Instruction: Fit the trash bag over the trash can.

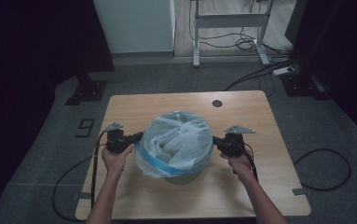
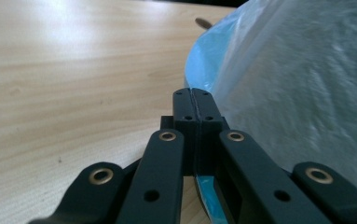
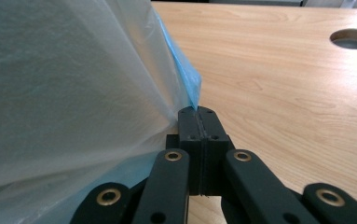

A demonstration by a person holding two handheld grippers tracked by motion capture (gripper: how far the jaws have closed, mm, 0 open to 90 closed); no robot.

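High view: a pale wooden counter [image 1: 129, 105] stands on a grey carpeted floor. Near its middle sits a bin lined with a thin, see-through plastic bag [image 1: 178, 142] that has a blue band along its edge. The person's arms come in from the bottom. The left gripper [image 1: 136, 138] meets the bag's left edge, and the right gripper [image 1: 216, 141] meets its right edge, so the bag is held between them. Bare counter lies open on all sides of the bin, widest at the near edge. A round hole [image 1: 217, 103] sits near the far edge.

Left gripper view: the black fingers [image 2: 185, 105] are pressed together, with a strip of the bag's blue edge [image 2: 203, 74] running between them and out below. The bag bulges on the right; open counter stretches away to the left.

Right gripper view: the fingers [image 3: 189, 123] are closed tight on the blue edge [image 3: 185, 70], which rises from their tips. The bag spreads across the left; clear counter runs to the right, up to the round hole.
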